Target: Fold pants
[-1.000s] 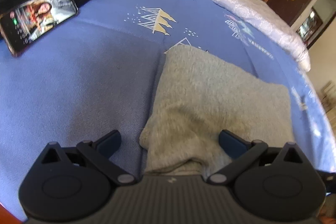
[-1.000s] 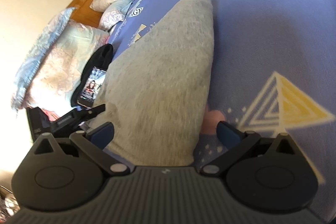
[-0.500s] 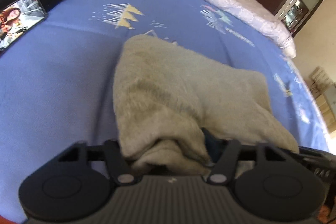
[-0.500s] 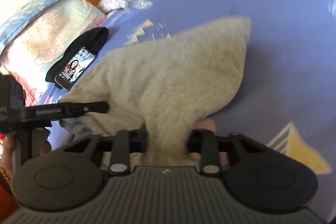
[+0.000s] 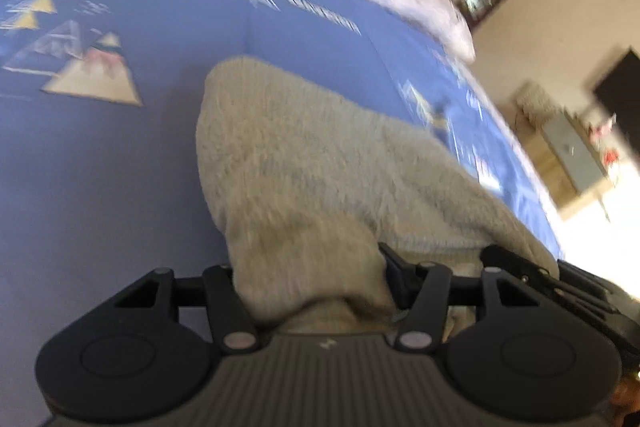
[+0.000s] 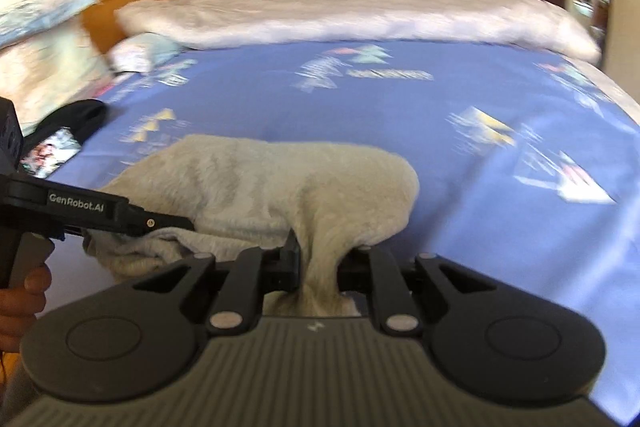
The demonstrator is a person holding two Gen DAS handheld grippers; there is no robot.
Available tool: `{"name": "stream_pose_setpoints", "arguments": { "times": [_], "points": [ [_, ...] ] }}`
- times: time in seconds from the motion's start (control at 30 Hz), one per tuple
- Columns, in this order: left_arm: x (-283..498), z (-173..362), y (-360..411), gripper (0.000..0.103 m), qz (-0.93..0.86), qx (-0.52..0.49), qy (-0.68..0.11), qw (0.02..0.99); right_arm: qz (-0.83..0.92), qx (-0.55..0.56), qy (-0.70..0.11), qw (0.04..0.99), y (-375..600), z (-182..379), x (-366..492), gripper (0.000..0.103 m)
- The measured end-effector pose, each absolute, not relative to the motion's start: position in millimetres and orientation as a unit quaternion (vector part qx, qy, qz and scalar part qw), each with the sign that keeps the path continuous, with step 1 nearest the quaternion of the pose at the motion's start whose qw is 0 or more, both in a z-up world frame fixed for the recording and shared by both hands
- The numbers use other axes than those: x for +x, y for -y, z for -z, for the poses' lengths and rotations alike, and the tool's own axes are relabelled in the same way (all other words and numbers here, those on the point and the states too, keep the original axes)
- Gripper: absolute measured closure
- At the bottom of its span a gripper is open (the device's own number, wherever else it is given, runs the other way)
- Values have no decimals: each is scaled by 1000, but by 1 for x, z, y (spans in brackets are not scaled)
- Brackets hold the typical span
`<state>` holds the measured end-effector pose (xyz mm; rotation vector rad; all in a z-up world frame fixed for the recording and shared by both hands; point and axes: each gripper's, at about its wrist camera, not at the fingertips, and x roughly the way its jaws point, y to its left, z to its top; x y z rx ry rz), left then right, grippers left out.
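On the blue patterned bed sheet [image 6: 400,115], the grey pants [image 6: 280,183] are seen bunched and partly raised, gripped along their near edge by both tools. A thick wad of the fabric [image 5: 312,267] is clamped by the left hand-held gripper [image 5: 316,279], whose jaws are spread about halfway around it and are easing slightly apart, the cloth filling the whole gap between them. A narrow pinch of the same garment is clamped by the right hand-held gripper [image 6: 320,263], its jaws drawn nearly together and closing on the fold, with the pinched cloth pulled into a thin neck between the pads. From the right wrist view, the left hand-held gripper [image 6: 160,225] is shown reaching in from the left edge, its black body marked with white lettering, and its tip is pressed into the pants at their left end; a person's fingers [image 6: 24,291] are visible wrapped on its handle. Beyond the pants, a phone [image 6: 52,151] is seen lying beside a black garment [image 6: 80,119] near the pillows [image 6: 48,59], well apart from the pants. A white quilt [image 6: 360,15] is laid along the far side of the bed. Both views are blurred.
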<state>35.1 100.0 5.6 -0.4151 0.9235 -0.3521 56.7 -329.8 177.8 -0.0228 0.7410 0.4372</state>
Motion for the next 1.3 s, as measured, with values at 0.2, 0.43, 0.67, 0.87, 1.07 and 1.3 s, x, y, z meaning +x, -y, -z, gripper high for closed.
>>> {"name": "stream_pose_setpoints", "arguments": {
  "times": [0.2,0.43,0.67,0.87,1.07,1.3],
  "points": [
    [29,-5,-103,24,155,-185,-453,858,-200,46,-408,890,350,-150,57,59],
    [47,-24,-132,1,120,-200,-442,866,-218,157,-393,880,377,-153,80,27],
    [61,-13,-84,32,139,-109,-467,867,-249,197,-433,844,365,-137,96,40],
    [53,-10,-91,47,171,-133,-461,861,-294,119,-442,839,314,-129,94,29],
    [68,2,-91,22,152,-148,-481,851,-293,191,-436,829,326,-118,102,12],
    [63,4,-83,26,157,-109,-469,862,-308,240,-443,807,350,-115,99,17]
  ]
}}
